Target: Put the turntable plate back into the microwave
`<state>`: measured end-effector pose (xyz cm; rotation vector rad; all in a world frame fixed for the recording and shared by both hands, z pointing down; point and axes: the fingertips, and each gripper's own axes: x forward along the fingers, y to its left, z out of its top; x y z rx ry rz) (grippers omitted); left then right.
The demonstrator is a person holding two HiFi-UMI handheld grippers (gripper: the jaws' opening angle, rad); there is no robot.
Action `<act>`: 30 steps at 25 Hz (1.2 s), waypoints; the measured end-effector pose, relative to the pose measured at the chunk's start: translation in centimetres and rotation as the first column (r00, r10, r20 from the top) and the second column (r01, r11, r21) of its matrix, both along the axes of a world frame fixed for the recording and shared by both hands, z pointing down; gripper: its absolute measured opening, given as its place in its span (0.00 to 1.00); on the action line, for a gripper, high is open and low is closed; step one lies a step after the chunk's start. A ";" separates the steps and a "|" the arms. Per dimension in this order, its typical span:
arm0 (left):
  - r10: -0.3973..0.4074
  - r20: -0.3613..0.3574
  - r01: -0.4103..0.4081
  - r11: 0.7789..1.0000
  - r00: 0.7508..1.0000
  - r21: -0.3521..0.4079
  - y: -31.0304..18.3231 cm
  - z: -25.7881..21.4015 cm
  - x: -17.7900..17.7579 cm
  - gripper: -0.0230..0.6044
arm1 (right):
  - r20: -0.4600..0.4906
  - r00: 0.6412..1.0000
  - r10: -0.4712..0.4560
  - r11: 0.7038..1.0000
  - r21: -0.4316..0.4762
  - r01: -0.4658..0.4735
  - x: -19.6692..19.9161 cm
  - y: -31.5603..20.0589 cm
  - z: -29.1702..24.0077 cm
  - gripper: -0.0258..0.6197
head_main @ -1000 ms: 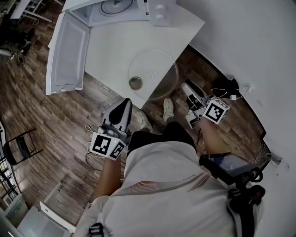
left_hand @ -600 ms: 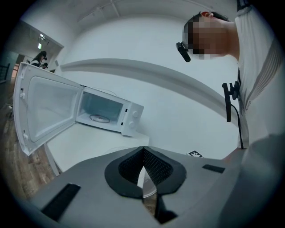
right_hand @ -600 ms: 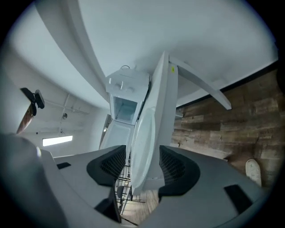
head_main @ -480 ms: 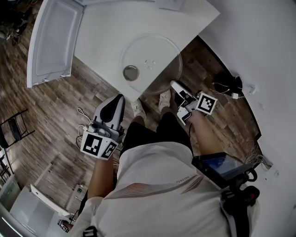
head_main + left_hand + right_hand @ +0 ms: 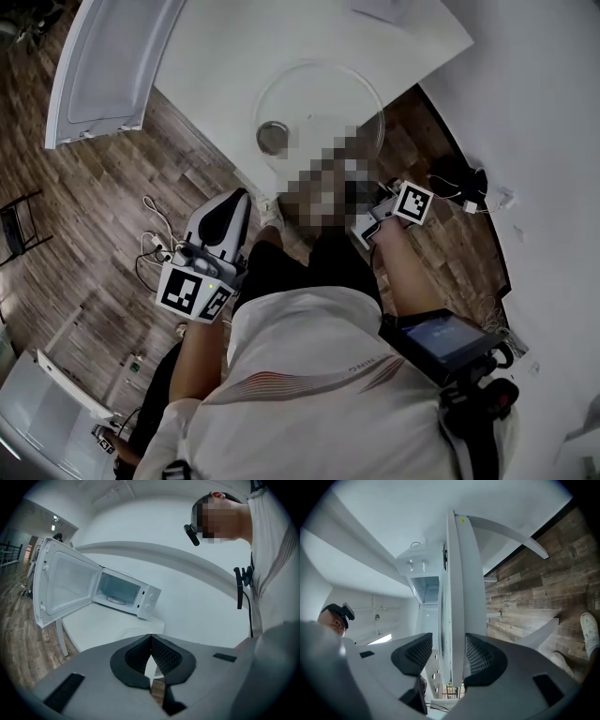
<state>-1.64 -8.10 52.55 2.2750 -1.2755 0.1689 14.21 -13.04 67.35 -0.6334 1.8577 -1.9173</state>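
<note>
The clear glass turntable plate (image 5: pixel 319 112) lies on the white table (image 5: pixel 216 70), its near rim at the table's edge. Past it stands the white microwave (image 5: pixel 124 594) with its door (image 5: pixel 105 66) swung wide. My right gripper (image 5: pixel 446 654) is rolled on its side and open. Its jaws have just been opening. The table's edge (image 5: pixel 459 597) and the plate's rim (image 5: pixel 442 616) stand between the pads, which do not press on them. In the head view only its marker cube (image 5: pixel 413 203) shows clearly. My left gripper (image 5: pixel 237 199) hangs short of the table, shut on nothing.
A small round metal piece (image 5: pixel 273 138) sits at the plate's left rim. Cables (image 5: pixel 153 246) trail over the wooden floor left of the left gripper. A black chair (image 5: pixel 14 225) stands far left. A white wall (image 5: pixel 534 112) runs close on the right.
The right gripper has rolled and come in to the table's edge at the plate's near rim. The left gripper has sunk a little. The microwave's body has slid out of the head view.
</note>
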 end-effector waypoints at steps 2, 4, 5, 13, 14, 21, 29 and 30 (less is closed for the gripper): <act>-0.010 -0.001 0.010 1.000 1.000 -0.003 0.1 0.0 -0.2 0.05 | 0.029 1.000 -0.006 1.000 -0.010 0.006 -0.3 0.0 -0.1 0.39; -0.013 -0.001 0.013 1.000 1.000 -0.004 0.2 0.1 -0.3 0.05 | 0.027 1.000 -0.003 1.000 -0.004 0.004 -0.4 -0.1 -0.1 0.30; -0.014 0.000 0.014 1.000 1.000 -0.004 0.2 0.0 -0.3 0.05 | 0.016 1.000 0.000 1.000 0.000 0.000 -0.3 -0.2 0.0 0.24; -0.012 -0.008 0.012 1.000 1.000 -0.001 0.6 -0.2 -0.6 0.05 | 0.029 0.999 0.027 1.000 -0.005 -0.027 -0.3 -0.6 -0.3 0.13; -0.010 -0.008 0.010 1.000 1.000 -0.002 0.7 -0.2 -0.5 0.05 | 0.033 0.999 0.030 1.000 -0.005 -0.030 -0.3 -0.6 -0.4 0.11; -0.001 -0.019 0.001 1.000 1.000 -0.018 0.9 0.2 0.0 0.05 | 0.035 0.998 0.057 0.998 0.031 -0.058 0.1 -0.8 -0.6 0.08; -0.005 -0.023 0.004 1.000 1.000 -0.023 1.2 0.4 -0.8 0.05 | 0.047 0.992 0.117 0.988 0.099 -0.121 0.1 -1.0 -1.3 0.08; -0.007 -0.025 0.006 1.000 1.000 -0.023 1.2 0.3 -1.0 0.05 | 0.047 0.991 0.123 0.986 0.106 -0.127 0.1 -1.0 -1.4 0.08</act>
